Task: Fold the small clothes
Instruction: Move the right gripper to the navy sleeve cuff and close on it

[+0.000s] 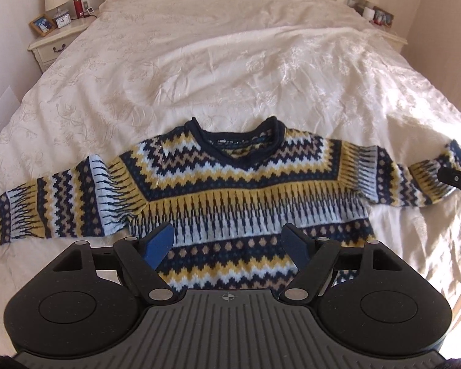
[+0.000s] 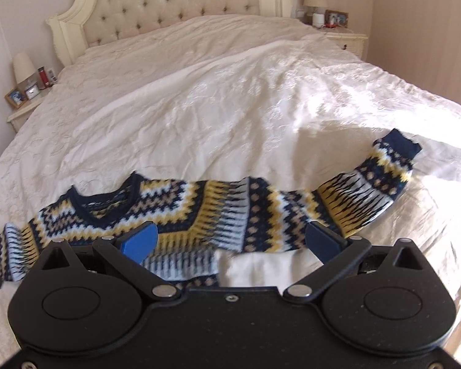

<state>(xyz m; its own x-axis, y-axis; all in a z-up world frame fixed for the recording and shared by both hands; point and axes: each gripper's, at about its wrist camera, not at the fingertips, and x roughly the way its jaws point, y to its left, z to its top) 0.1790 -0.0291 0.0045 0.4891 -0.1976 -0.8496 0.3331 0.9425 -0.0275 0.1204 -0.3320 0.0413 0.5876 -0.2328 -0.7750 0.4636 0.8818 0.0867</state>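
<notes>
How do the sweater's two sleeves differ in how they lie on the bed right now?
The left sleeve lies flat, stretching out and angling slightly toward the foot of the bed; the right sleeve bends up toward the headboard near its cuff. The left sleeve's cuff runs toward the frame edge in the left wrist view, while the right sleeve's navy cuff shows plainly. Both share the same navy, yellow and pale-blue zigzag knit, spread out from the sweater, ungripped.

Left gripper (image 1: 227, 241): matte black body, ribbed grey centre plate with a small crosshair mark, two round black discs, silver pivot pins, blue fingers (image 1: 158, 241). Right gripper (image 2: 230, 243): same black build, smooth plate, one centre screw, silver pins, blue fingers (image 2: 139, 241).
</notes>
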